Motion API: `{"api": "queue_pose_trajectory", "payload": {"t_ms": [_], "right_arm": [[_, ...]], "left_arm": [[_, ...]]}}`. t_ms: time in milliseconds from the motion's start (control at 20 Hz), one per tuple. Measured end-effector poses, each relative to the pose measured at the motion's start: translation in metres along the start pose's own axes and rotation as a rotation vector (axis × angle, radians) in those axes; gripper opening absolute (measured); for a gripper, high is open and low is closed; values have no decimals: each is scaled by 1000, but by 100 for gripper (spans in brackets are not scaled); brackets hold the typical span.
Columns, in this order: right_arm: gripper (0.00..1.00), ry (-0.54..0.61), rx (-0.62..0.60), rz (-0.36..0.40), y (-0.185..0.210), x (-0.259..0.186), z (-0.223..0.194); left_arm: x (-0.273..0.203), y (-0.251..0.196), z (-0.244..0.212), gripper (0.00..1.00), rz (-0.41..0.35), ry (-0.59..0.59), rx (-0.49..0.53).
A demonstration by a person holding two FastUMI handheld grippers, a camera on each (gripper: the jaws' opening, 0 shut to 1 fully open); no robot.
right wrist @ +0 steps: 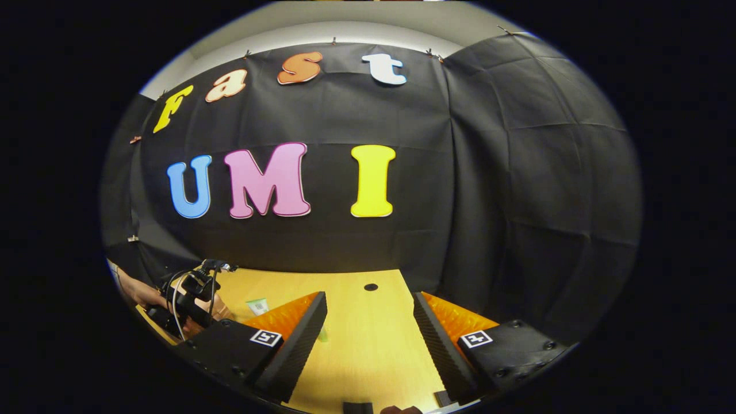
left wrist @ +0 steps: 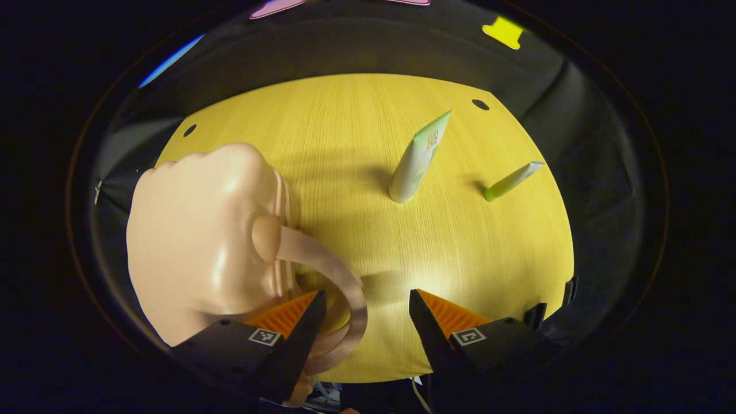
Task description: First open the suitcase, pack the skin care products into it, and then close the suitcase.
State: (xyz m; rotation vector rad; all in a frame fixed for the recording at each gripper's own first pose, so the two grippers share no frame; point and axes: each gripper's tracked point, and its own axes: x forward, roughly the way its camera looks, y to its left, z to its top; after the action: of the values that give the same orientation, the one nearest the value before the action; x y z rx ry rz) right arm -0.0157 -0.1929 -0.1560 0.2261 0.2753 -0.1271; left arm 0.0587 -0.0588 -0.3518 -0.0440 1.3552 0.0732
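At far left of the left gripper view, the closed pink suitcase [left wrist: 201, 241] sits on the wooden surface [left wrist: 356, 230], its handle [left wrist: 339, 287] arching between the spread fingers of the left claw [left wrist: 367, 310], likely for opening. Further right stand a white-green tube [left wrist: 418, 158] and a slim green tube [left wrist: 512, 181], both leaning rightward, caps down. The right claw [right wrist: 370, 313] hovers apart, empty.

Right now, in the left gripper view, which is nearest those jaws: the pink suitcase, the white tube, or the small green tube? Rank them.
1. Pink suitcase, beside the left gripper, on its left.
2. White tube, standing mid-table, ahead.
3. Small green tube, farther right, near the table edge.
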Motion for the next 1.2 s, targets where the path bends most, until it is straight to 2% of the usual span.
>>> {"api": "queue_pose_trajectory", "payload": {"t_ms": [150, 200, 250, 300, 400, 500, 600, 750, 800, 850, 1050, 1100, 1200], "right_arm": [[98, 29, 39, -2, -19, 12, -7], [98, 38, 52, 3, -25, 20, -11], [98, 42, 56, 8, -27, 25, -12], [98, 54, 54, 15, -27, 32, -14], [97, 48, 37, 25, -18, 42, -8], [97, 36, 23, 40, 0, 45, -3], [98, 30, -5, 52, 27, 52, -1], [98, 5, -8, 82, 82, 64, 10], [98, -5, 3, 97, 102, 68, 16], [98, -10, 12, 114, 120, 72, 19], [98, -36, -20, 157, 182, 82, 30], [98, -40, -25, 165, 196, 83, 30], [98, -32, -26, 181, 226, 81, 27]], "left_arm": [[6, 0, 1, 83, 20, 21, -54], [8, 11, 5, 56, 71, 2, -25], [2, 13, 7, 47, 68, -7, -19], [-5, 11, 8, 19, 57, -4, -18], [-25, 12, 14, 16, 21, 3, -39], [-63, 17, 27, 14, -64, -47, -44], [-117, 43, 48, 14, -95, -142, -10], [-187, 97, 69, 14, -124, -265, -19], [-206, 122, 74, 12, -113, -306, -30], [-220, 151, 76, 14, -89, -340, -31], [-247, 317, 72, 14, 182, -434, -14], [-244, 350, 69, 14, 202, -438, -44], [-236, 392, 67, 14, 179, -455, -97]]}}
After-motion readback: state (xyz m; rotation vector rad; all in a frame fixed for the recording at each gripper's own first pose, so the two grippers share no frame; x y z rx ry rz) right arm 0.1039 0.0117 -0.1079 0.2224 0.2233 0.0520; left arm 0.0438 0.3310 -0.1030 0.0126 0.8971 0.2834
